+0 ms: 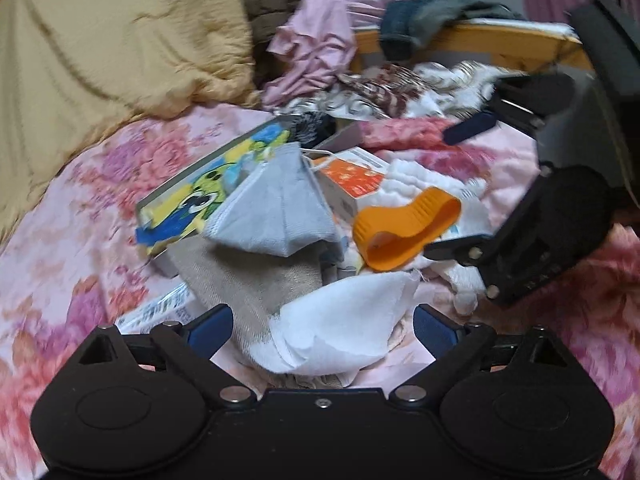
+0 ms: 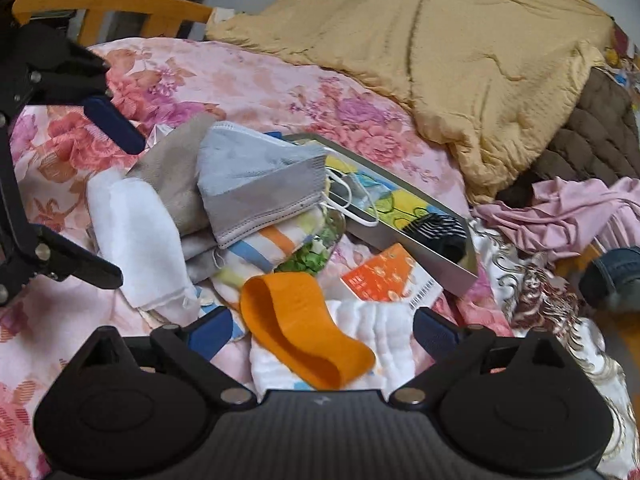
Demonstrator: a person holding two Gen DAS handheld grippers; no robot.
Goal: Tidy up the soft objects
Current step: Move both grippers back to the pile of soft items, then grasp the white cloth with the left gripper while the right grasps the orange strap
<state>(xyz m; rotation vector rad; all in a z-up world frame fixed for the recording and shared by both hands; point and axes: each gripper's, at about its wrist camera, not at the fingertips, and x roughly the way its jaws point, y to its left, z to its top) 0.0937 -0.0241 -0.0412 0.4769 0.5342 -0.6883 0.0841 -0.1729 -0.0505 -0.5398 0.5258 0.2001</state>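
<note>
We are holding the left gripper (image 1: pixel 323 330) wide open, gripping nothing, the white cloth (image 1: pixel 344 328) lying between its fingers at 6 o'clock. The right gripper (image 2: pixel 323 330) is gaping too, empty, the orange band (image 2: pixel 304 328) lying between its fingers; the grey mask (image 2: pixel 256 188) is sitting at 12 on the floral bedspread (image 2: pixel 248 80).

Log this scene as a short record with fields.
surface: bed with a pink floral cover
pile: grey face mask on top, beige cloth, white cloth, orange elastic band, picture tin
left gripper: open, either side of the white cloth, not closed on it
right gripper: open, above the orange elastic band
background: tan quilt
</note>
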